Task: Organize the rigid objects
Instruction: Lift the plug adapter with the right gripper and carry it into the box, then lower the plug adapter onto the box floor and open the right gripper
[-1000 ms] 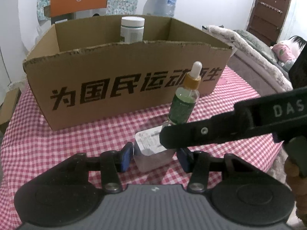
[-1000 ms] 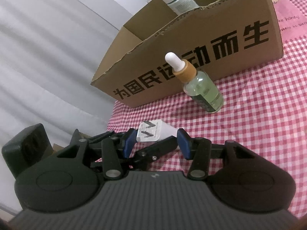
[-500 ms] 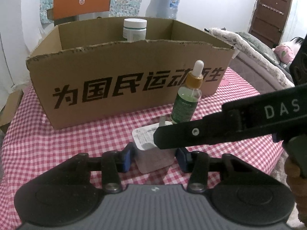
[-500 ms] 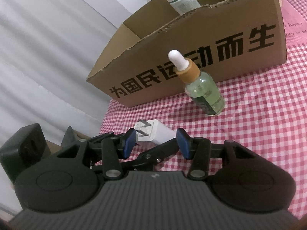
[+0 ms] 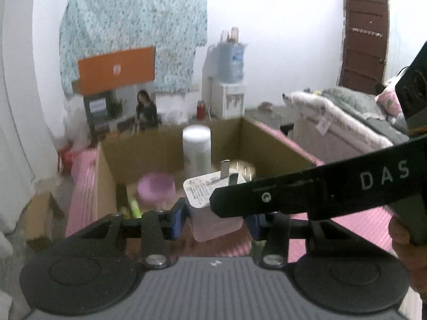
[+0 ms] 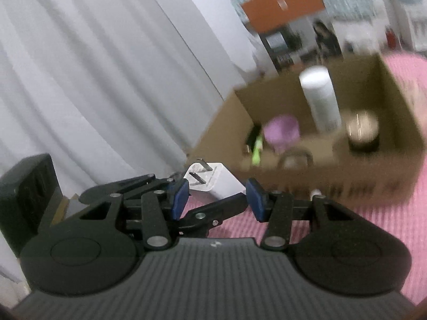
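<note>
A white charger plug (image 5: 205,189) with two metal prongs hangs in the air, held from two sides. My left gripper (image 5: 216,218) is shut on its body. My right gripper (image 6: 217,197) is shut on the same charger plug (image 6: 213,178), and one of its black fingers (image 5: 293,194) crosses the left wrist view. Just beyond stands the open cardboard box (image 6: 387,176), seen from above its rim. It holds a tall white bottle (image 6: 320,98), a purple-lidded jar (image 6: 283,130), a dark jar (image 6: 363,133) and a green item (image 6: 257,149).
The pink checked tablecloth (image 6: 347,226) lies below. The white tip of a dropper bottle (image 6: 316,192) peeks out in front of the box. A white curtain (image 6: 106,80) hangs at the left, a bed (image 5: 347,117) lies at the right, and a water dispenser (image 5: 229,85) stands behind.
Both grippers have risen together with the charger plug, lifting it off the tablecloth. The views now look over the box rim at its contents; the dropper bottle has dropped out of the left view.
</note>
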A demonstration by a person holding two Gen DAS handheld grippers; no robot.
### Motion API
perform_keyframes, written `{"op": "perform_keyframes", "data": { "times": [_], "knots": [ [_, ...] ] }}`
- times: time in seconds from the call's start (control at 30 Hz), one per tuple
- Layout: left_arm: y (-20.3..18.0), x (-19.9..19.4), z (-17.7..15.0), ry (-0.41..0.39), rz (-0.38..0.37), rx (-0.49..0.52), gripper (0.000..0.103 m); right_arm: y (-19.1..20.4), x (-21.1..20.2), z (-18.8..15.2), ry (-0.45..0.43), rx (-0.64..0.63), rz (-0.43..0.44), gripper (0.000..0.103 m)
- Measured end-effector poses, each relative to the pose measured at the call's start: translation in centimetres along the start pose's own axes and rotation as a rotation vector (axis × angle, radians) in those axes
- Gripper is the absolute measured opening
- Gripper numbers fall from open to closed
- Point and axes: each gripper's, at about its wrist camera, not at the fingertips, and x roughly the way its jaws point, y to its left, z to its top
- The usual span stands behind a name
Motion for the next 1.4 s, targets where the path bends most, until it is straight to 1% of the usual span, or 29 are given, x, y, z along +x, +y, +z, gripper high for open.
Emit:
{"op": "perform_keyframes", "data": {
  "times": [0.1,0.2,0.33,0.47,0.6,0.73,0.87,1.03,1.23,1.37,1.4],
  "knots": [
    [0.7,1.1,3.1,-0.015,-0.027,0.007,0.047,0.1,-0.2,3.1,-0.021,-0.039,-0.001,0.048],
    [1.2,3.6,5.5,0.009,-0.075,-0.008,0.047,-0.9,-0.2,6.3,-0.017,-0.043,-0.015,0.049],
    [1.8,8.6,7.5,0.093,-0.122,-0.046,0.047,-3.5,1.2,9.6,0.030,-0.023,-0.060,0.051],
    [2.4,13.8,7.8,0.198,-0.144,-0.082,0.047,-7.3,3.8,11.5,0.109,0.033,-0.099,0.053],
    [3.1,18.0,7.4,0.293,-0.166,-0.126,0.047,-10.8,6.6,12.2,0.192,0.095,-0.124,0.053],
    [3.6,20.1,6.7,0.354,-0.159,-0.132,0.047,-13.3,9.0,12.3,0.253,0.124,-0.136,0.054],
    [3.7,21.4,6.7,0.394,-0.143,-0.115,0.047,-14.4,10.4,12.3,0.295,0.136,-0.141,0.054],
    [4.0,21.9,6.7,0.417,-0.137,-0.121,0.047,-14.9,12.0,12.6,0.321,0.140,-0.140,0.053],
    [4.7,23.0,6.4,0.484,-0.158,-0.180,0.047,-14.9,12.6,12.6,0.343,0.135,-0.140,0.053],
    [5.2,23.1,6.2,0.491,-0.183,-0.214,0.048,-15.0,13.0,12.5,0.345,0.136,-0.141,0.053],
    [5.3,23.0,6.2,0.491,-0.182,-0.217,0.047,-15.0,13.0,12.5,0.344,0.137,-0.140,0.053]
  ]
}}
